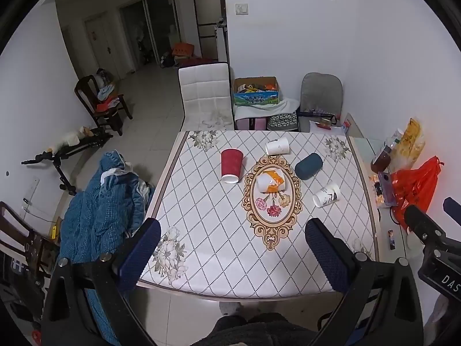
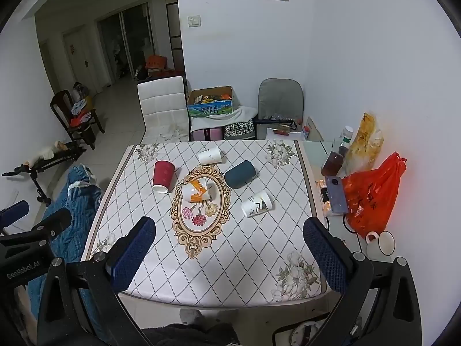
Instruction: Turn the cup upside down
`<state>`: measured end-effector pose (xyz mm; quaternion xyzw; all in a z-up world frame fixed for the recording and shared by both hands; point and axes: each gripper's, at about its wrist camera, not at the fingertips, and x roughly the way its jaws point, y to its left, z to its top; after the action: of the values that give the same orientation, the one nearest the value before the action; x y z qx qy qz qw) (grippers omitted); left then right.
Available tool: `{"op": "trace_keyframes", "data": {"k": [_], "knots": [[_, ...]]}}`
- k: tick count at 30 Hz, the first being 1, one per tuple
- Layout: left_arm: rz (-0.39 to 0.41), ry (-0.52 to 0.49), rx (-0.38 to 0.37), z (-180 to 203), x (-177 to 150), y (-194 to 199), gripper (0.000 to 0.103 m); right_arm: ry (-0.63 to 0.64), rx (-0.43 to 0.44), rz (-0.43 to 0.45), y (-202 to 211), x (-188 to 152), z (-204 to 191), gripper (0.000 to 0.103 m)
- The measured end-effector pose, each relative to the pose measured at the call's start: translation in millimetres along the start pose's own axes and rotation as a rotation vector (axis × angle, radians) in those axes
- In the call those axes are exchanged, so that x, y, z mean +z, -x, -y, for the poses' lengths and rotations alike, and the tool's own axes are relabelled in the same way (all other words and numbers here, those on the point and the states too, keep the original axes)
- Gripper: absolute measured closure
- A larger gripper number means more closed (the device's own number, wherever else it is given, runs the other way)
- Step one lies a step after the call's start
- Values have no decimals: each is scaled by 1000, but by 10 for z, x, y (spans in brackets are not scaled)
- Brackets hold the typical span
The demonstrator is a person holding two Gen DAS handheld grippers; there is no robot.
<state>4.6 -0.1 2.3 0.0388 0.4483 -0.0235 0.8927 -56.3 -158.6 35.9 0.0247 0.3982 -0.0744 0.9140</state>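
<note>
Five cups lying on their sides on the patterned worktop (image 1: 219,230), red cup (image 1: 231,165) far left, orange-printed cup (image 1: 269,182) at centre, left claw (image 1: 232,255) and right claw (image 2: 230,253) both spread wide, holding nothing, above the near edge

"GenRobot.AI", seemingly, on left gripper (image 2: 17,212)

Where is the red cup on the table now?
The red cup lies on its side on the table's left half, left of the orange-and-white cup on the oval medallion.
</note>
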Motion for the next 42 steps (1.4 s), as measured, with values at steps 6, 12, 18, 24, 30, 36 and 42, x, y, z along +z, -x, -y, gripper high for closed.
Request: {"op": "trace_keyframes", "data": {"k": [6,12,18,24,30,36,42], "knots": [[2,1,0,6,34,25,0,-2,4,0,15,-17,26,0],[3,4,0,7,40,26,0,-3,5,6,23,58,-61,0],[10,4,3,41,136,74,0,5,14,13,102,70,-69,0],[16,12,1,-21,120,126,0,10,18,24,130,90,-56,0],[16,12,-1,-21,119,139,0,11,18,23,137,93,-76,0],[19,11,-2,-3,105,151,0,14,20,25,154,85,-72,0],[19,14,-3,4,111,157,0,17,24,25,171,82,-114,0]]}}
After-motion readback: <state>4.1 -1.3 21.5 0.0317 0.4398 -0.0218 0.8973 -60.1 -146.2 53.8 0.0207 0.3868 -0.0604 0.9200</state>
